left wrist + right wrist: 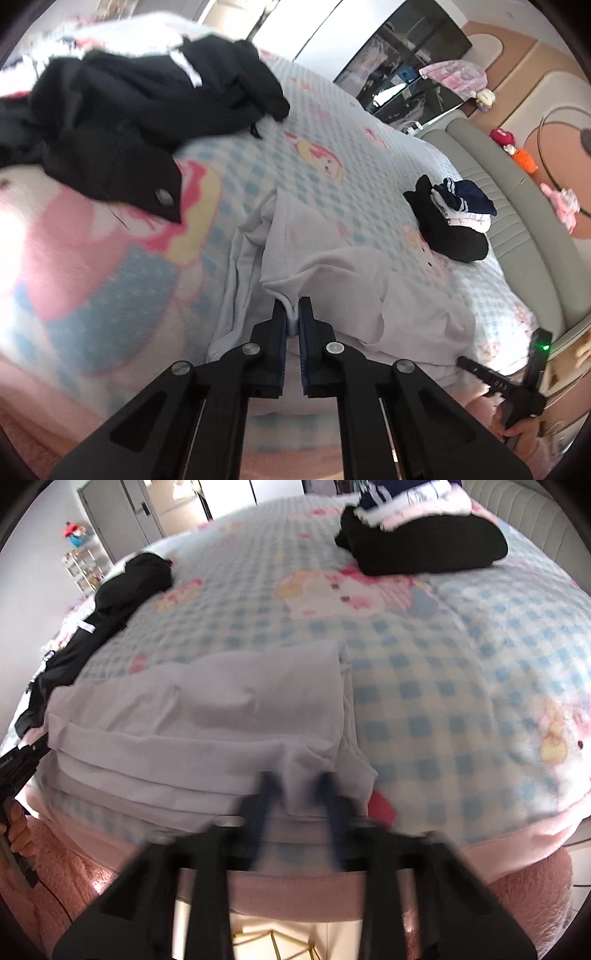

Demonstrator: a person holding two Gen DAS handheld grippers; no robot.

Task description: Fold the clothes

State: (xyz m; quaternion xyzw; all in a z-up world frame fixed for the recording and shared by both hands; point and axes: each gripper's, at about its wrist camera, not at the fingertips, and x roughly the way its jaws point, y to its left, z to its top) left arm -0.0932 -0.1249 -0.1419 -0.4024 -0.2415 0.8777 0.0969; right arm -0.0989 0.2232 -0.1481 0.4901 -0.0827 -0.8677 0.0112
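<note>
**Both grippers pinched on the pale lilac garment at the near edge of the bed**

Your pale lilac garment (325,266) lies partly folded on the near part of the bed, in soft stacked layers with a smooth, matte, thin-knit look. In the right wrist view its folded edges run in parallel bands along the near side.

Your left gripper (292,314) is clamped tight on a small bunched ridge of that fabric: the blue ribbed pads (282,325) stand nearly together with only a thin fold of cloth between them.

Your right gripper (295,782) is motion-blurred. Its fingers show as streaks with lilac cloth bunched between them at the garment's near right corner; it reads as clenched on the fabric, though the blur hides the pad contact itself.

Beneath it is a fleecy blanket (258,162) in blue-and-white check with pink and yellow cartoon prints and a pink border.

A crumpled black garment (147,110), with a white label and a round metal snap, lies far left. At the far right sits a small stack of folded clothes (454,218): black at the bottom, white and navy on top, near the grey padded headboard (491,173).

In the left wrist view, a hand (517,428) holds the other gripper's black handle at the near right.
</note>
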